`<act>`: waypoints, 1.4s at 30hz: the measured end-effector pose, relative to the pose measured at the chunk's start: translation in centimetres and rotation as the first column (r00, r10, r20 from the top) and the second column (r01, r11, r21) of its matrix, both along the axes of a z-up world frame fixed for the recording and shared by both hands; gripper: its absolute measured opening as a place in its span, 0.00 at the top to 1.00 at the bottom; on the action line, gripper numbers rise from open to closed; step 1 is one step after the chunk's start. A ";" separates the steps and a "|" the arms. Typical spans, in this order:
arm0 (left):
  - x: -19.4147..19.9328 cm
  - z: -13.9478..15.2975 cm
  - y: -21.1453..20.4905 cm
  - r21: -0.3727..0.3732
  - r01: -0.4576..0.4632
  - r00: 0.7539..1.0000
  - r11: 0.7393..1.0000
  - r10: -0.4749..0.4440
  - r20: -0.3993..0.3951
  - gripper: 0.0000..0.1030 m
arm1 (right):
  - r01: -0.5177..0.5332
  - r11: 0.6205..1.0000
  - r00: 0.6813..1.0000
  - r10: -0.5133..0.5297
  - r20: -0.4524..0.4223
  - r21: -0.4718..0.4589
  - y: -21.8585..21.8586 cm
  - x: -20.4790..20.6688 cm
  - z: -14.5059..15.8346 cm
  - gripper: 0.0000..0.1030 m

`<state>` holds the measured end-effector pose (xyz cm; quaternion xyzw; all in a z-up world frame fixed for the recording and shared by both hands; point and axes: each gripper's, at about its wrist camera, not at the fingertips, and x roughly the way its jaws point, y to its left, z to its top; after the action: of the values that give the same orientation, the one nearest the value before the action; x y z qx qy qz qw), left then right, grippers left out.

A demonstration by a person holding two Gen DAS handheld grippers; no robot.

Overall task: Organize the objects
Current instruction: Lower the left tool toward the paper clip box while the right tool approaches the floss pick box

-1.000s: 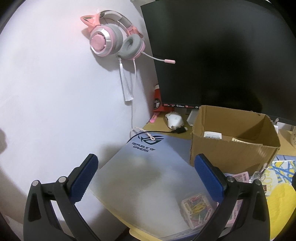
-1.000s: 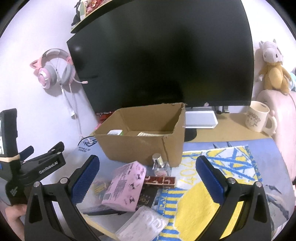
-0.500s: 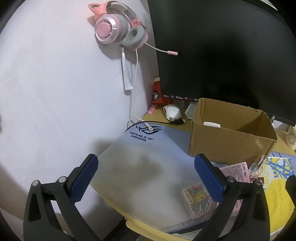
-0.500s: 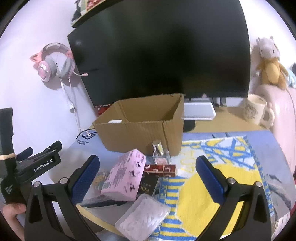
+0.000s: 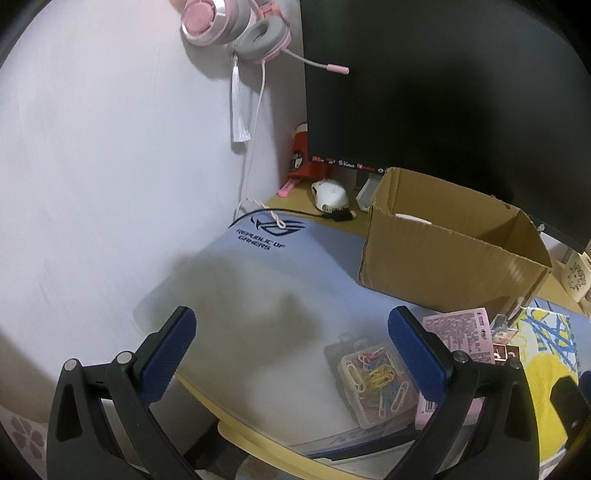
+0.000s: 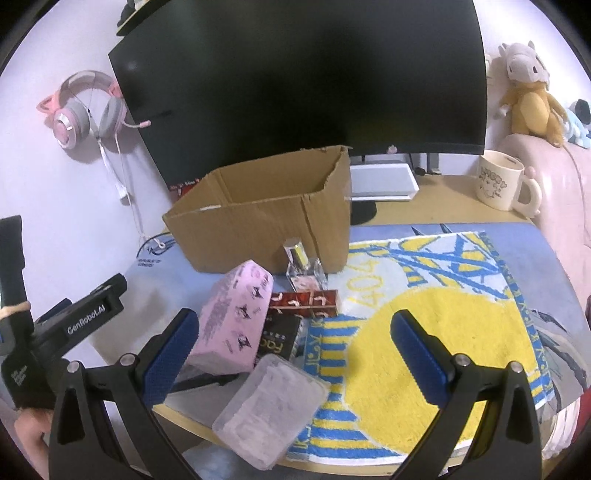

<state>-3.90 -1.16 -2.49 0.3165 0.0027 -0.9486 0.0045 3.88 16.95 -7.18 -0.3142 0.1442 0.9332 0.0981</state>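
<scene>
An open cardboard box (image 6: pixel 266 225) (image 5: pixel 443 258) stands on the desk mat in front of the monitor. Before it lie a pink patterned box (image 6: pixel 234 321) (image 5: pixel 460 336), a small glass perfume bottle (image 6: pixel 303 269), a dark red carton (image 6: pixel 304 302), a black packet (image 6: pixel 279 341) and a frosted plastic case (image 6: pixel 271 410) at the desk's front edge. A clear case of coloured paper clips (image 5: pixel 376 384) lies near my left gripper's right finger. My left gripper (image 5: pixel 291 350) hangs open over the mat's front edge. My right gripper (image 6: pixel 295 354) is open above the pile, holding nothing.
A large black monitor (image 6: pixel 303 85) fills the back. Pink headphones (image 5: pixel 236 29) hang on the left wall. A yellow and blue towel (image 6: pixel 424 317) covers the right of the mat (image 5: pixel 258 280). A cream mug (image 6: pixel 498 184), a white mouse (image 5: pixel 330 194) and plush toys (image 6: pixel 528 96) stand behind.
Both grippers have pulled back and risen from the desk, so the box and the pile sit further ahead. Both stay open and nothing on the desk has moved.
</scene>
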 end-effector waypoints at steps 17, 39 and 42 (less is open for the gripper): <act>-1.4 -2.4 0.8 0.086 0.016 0.994 0.996 -0.025 0.107 0.00 | -0.043 0.999 0.986 0.042 0.161 0.007 -1.1 -1.0 -2.7 0.00; -3.0 -4.5 1.7 0.076 0.003 0.981 0.997 -0.017 0.192 0.00 | -0.058 0.998 0.958 0.049 0.282 0.024 -3.3 -2.8 -4.7 0.00; -3.1 -4.7 2.1 0.067 0.009 0.980 0.998 -0.022 0.197 0.00 | -0.058 0.998 0.956 0.047 0.290 0.029 -3.4 -3.0 -4.9 0.00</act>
<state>-7.04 0.92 -7.23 0.4090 0.0312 -0.9119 -0.0130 0.88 13.57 -12.04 -0.4489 0.1024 0.8821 0.0990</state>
